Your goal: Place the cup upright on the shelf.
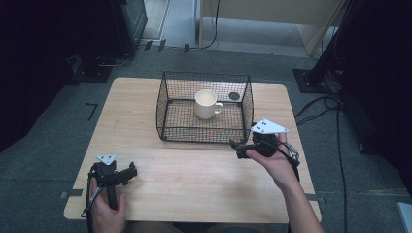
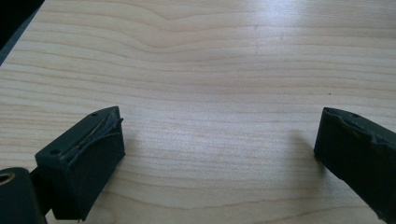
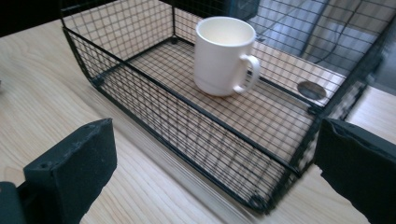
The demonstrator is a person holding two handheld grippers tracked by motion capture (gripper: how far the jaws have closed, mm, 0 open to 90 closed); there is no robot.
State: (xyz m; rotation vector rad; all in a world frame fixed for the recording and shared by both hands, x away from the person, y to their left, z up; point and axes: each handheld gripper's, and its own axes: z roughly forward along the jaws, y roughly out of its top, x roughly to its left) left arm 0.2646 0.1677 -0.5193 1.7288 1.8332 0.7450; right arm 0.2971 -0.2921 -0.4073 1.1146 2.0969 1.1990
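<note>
Standing in basket [image 3: 140, 93], mug [image 3: 224, 56] beyond gripper [image 3: 219, 163]

mug [image 1: 206, 104] in basket [image 1: 167, 94] | basket on table [image 1: 194, 170] centre-rear

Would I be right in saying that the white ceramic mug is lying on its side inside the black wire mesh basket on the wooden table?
Not quite: the white ceramic mug stands upright, mouth up, as the right gripper view shows. It is indeed inside the black wire mesh basket on the wooden table.
</note>
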